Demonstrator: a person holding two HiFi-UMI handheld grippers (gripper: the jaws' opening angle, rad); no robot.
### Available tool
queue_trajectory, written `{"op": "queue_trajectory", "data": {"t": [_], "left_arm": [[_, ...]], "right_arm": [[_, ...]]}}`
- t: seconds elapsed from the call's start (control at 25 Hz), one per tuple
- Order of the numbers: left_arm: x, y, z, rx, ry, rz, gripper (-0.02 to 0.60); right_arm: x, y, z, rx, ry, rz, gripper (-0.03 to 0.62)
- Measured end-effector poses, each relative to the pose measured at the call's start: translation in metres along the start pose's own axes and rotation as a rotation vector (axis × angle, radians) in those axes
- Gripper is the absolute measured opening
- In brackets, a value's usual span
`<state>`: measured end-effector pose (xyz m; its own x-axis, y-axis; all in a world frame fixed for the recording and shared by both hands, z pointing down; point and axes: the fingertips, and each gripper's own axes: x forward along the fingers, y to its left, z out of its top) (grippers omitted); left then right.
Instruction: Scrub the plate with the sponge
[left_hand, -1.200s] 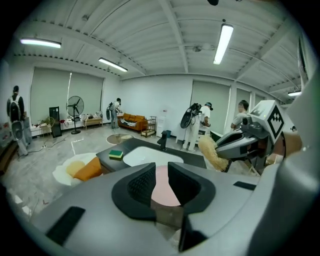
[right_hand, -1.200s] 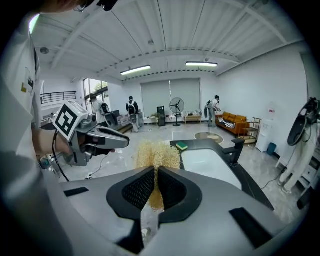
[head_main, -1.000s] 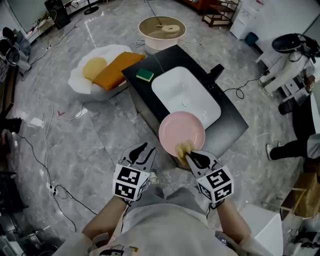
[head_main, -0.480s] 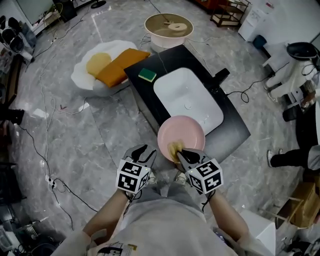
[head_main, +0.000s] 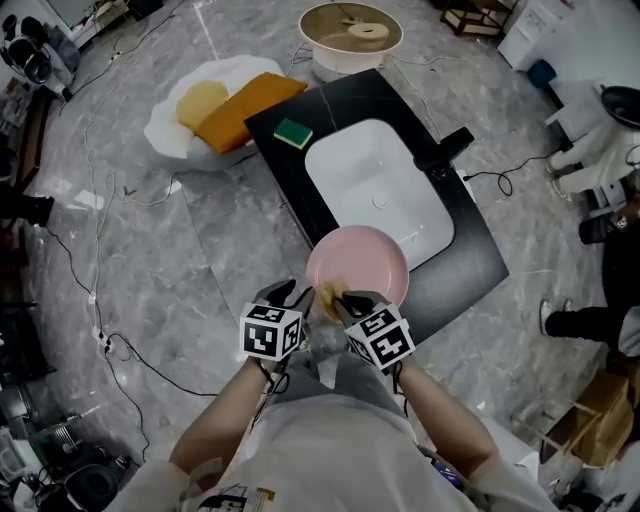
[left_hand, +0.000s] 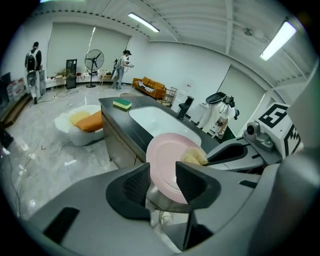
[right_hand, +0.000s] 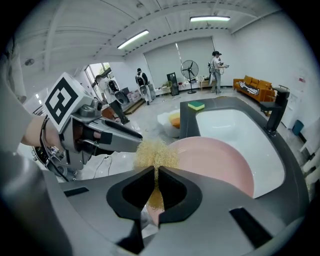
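- Holding both grippers low and close in front of my body, side by side, with forearms angled inward and jaws aimed at the near rim of the plate (head_main: 365, 262).
- Left gripper (left_hand: 161, 181): jaws are opening and stand wide. The plate's near rim shows in the gap between them, but neither pad presses on it.
- Right gripper (right_hand: 156, 187): jaws are clamped narrow on the sponge (right_hand: 156, 154). Its lower part is pinched flat between the pads and its upper part bulges out above them.
- Plate: pink, round, plain, with a shallow raised rim. It lies at the near corner of the black counter (head_main: 470, 270), and its far edge overlaps the white sink basin (head_main: 375, 185).
- Sponge: pale yellow, coarse and fibrous. It sits at the plate's near rim, between my two grippers.
- Head view only: the plate's position on the counter, and a second, green sponge (head_main: 293, 132) lying at the far corner, well apart from the plate.
- Left gripper view only: the yellow sponge resting against the plate's face at the tip of the right gripper.
- Right gripper view only: the pinch on the sponge itself, with the left gripper's jaw tip just beside it.
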<state>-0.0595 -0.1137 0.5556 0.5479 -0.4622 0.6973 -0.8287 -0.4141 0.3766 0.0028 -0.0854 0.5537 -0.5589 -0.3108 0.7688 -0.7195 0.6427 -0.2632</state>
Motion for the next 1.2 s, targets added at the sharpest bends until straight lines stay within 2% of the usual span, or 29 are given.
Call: {"op": "queue_trajectory", "data": {"t": [0.48, 0.72, 0.92, 1.2], "left_arm": [[0.048, 0.019, -0.027, -0.108, 0.088, 0.032, 0.172], [0.069, 0.011, -0.039, -0.185, 0.125, -0.025, 0.153], [0.077, 0.021, -0.047, -0.184, 0.15, -0.019, 0.153], [0.087, 0.017, -0.052, -0.213, 0.168, -0.044, 0.099]], "right_arm": [[0.041, -0.031, -0.022, -0.01, 0.101, -0.01, 0.048], [0.047, -0.049, -0.032, -0.008, 0.138, -0.034, 0.048], [0.061, -0.053, -0.036, 0.002, 0.154, -0.037, 0.046], [0.065, -0.059, -0.042, 0.008, 0.162, -0.036, 0.048]]}}
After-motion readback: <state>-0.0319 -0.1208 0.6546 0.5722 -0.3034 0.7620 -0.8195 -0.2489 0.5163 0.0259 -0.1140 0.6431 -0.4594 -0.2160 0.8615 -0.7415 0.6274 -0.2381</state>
